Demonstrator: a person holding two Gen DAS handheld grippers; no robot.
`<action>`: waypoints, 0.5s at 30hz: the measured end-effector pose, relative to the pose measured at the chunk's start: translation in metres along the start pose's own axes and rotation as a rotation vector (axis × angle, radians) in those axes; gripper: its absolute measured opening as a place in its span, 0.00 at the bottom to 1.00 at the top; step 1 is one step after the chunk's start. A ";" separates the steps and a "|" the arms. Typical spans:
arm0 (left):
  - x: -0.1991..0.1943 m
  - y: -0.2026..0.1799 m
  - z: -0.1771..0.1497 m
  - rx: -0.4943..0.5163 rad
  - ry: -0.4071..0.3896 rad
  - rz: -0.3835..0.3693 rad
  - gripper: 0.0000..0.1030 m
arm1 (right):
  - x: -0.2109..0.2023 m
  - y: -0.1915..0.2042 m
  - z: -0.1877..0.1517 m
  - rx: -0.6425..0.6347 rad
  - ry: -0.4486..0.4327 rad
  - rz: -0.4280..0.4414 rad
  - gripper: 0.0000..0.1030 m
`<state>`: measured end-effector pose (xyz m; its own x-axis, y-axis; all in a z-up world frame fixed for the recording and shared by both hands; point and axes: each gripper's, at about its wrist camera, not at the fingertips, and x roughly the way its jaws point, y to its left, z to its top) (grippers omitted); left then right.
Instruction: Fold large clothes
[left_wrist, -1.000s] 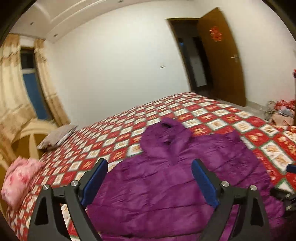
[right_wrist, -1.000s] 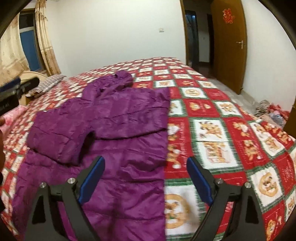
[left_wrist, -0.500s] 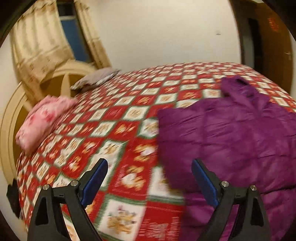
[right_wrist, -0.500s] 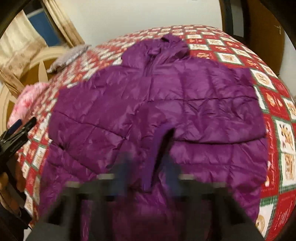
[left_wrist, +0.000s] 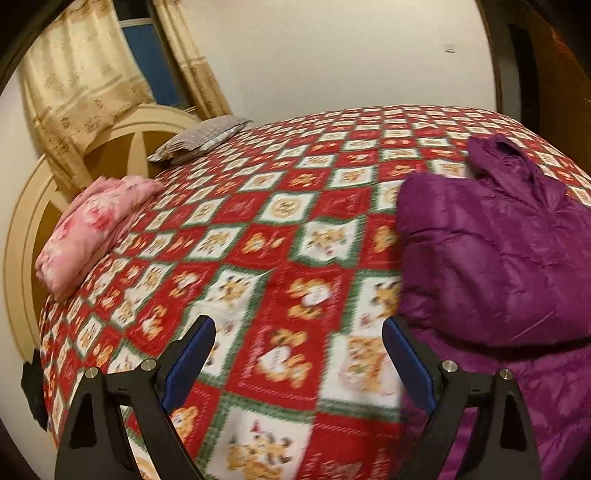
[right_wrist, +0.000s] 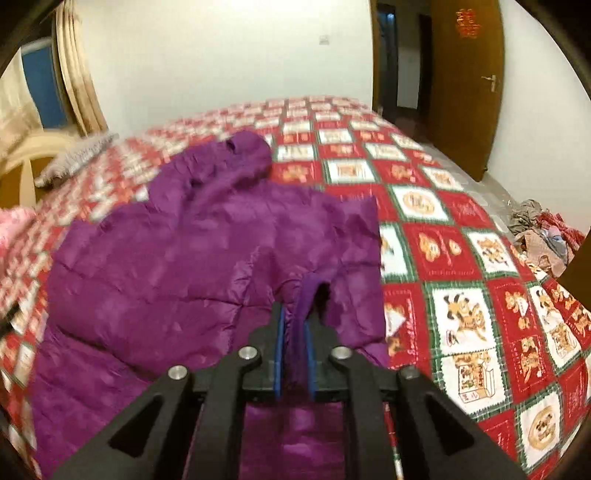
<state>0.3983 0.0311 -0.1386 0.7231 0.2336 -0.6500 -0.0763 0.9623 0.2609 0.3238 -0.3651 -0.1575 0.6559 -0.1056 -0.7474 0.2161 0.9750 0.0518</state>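
Left wrist view: the left gripper stood wide open and empty above the bedspread.
Jacket from left: the purple jacket lay off to its right, hood toward the far end of the bed, its near edge just by the right finger.
Right wrist view: the right gripper was clamped on a fold of the jacket, the jaws having just eased slightly.
Long axis: ran away from the gripper, hood farthest.
Nearer hand: right; the left looked to need a sideways shift.
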 end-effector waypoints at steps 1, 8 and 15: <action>-0.001 -0.005 0.004 0.009 -0.009 -0.005 0.89 | 0.002 -0.005 -0.002 0.012 0.002 -0.018 0.46; 0.012 -0.047 0.060 0.064 -0.090 -0.032 0.89 | -0.028 -0.018 0.008 0.087 -0.084 -0.099 0.55; 0.083 -0.091 0.074 0.088 0.044 -0.023 0.89 | 0.010 0.044 0.031 -0.046 -0.058 0.007 0.43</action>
<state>0.5161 -0.0473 -0.1630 0.6929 0.2197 -0.6867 0.0014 0.9520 0.3061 0.3627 -0.3297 -0.1421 0.6983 -0.1090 -0.7075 0.1793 0.9835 0.0254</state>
